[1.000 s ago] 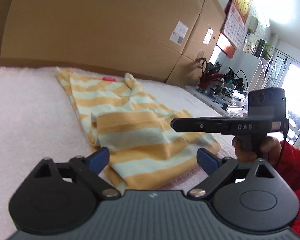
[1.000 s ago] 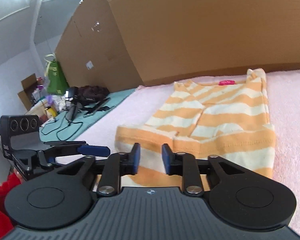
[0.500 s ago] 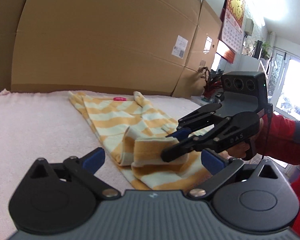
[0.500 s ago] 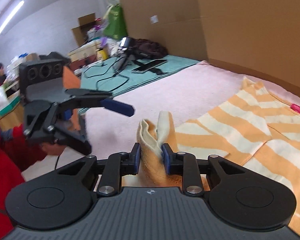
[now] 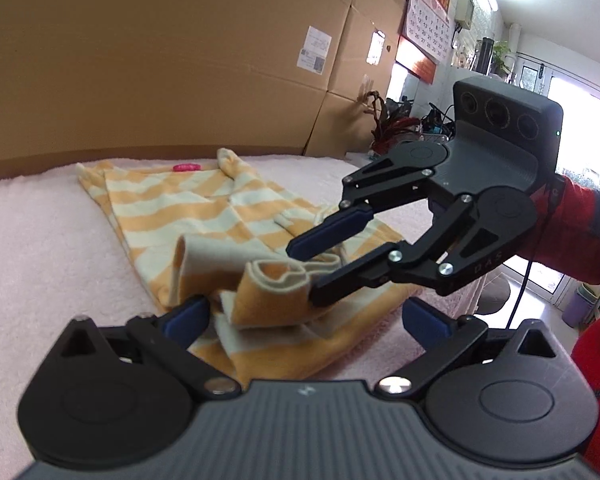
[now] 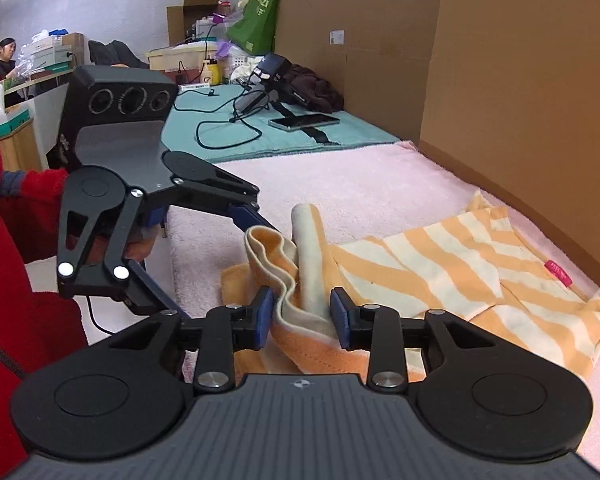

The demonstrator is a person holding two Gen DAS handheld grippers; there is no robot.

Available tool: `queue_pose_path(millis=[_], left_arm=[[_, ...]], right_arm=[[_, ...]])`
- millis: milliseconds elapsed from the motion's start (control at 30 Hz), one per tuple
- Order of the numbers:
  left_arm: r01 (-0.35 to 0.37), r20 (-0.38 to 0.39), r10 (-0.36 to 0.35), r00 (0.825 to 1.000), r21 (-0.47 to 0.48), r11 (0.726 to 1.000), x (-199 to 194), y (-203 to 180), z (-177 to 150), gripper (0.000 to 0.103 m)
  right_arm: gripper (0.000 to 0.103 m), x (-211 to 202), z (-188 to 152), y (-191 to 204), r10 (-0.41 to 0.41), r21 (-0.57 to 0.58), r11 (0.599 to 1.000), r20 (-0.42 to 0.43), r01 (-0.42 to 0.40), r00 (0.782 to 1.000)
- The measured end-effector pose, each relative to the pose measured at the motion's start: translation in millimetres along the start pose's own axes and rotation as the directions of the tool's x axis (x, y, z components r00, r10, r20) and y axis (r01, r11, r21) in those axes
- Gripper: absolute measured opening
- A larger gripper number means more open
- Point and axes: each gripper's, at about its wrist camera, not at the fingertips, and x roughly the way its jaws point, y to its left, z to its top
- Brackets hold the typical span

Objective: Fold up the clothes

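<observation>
A yellow-and-cream striped shirt (image 5: 168, 200) (image 6: 440, 264) lies on a pink towel-covered table (image 5: 40, 240), with a pink label (image 5: 186, 167) at its far end. Its near hem is bunched up and raised. My right gripper (image 6: 302, 316) (image 5: 302, 272) has that bunch between its blue pads and its jaws are opening. In the left wrist view the hem drapes over the lower finger, and a gap shows under the upper one. My left gripper (image 5: 306, 312) (image 6: 228, 268) is open wide, one finger on each side of the same bunch, not pressing it.
Tall cardboard boxes (image 5: 160, 60) wall the table's far side. A teal mat (image 6: 284, 136) beyond the pink towel holds a phone, cables and dark gear. A person's red sleeves (image 6: 4, 320) hold both grippers. Another person sits far off at the back left.
The right gripper rolled over and lifted the shirt's near hem into a bunch, then its jaws widened slightly. The left gripper came in until its open fingers stand around that bunch.
</observation>
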Motion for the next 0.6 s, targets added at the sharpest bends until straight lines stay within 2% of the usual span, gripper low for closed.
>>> queue_pose_path(millis=[100,167,233,433,500,600], left_arm=[[-0.005,0.005,0.004,1.000,0.046,0.999,7.8,-4.9,5.4,0.102],[-0.029,-0.006,0.030,1.000,0.081,0.996,13.9,-6.2,8.2,0.102],[-0.019,-0.022,0.021,1.000,0.084,0.996,17.8,-4.6,10.5,0.102],[-0.018,-0.040,0.023,0.999,0.125,0.992,10.4,-15.3,4.7,0.102],[-0.007,-0.048,0.013,0.999,0.115,0.993,6.4,-17.4,-0.3,0.102],[0.025,-0.050,-0.019,0.999,0.110,0.994,-1.9,-24.2,-5.6,0.102]], right_arm=[[0.037,-7.2,0.9,1.3,-0.029,0.007,1.000,0.025,0.029,0.999],[0.037,-9.1,-0.4,4.9,-0.013,-0.006,1.000,0.027,0.013,1.000],[0.037,-10.6,-1.9,9.9,0.005,-0.030,1.000,0.032,-0.004,0.999],[0.037,10.6,2.7,24.0,0.001,-0.175,0.985,0.044,0.007,0.999],[0.039,16.1,6.4,23.5,0.030,-0.199,0.980,0.038,-0.022,0.999],[0.039,18.1,11.8,22.0,0.131,-0.206,0.969,-0.031,-0.135,0.991]])
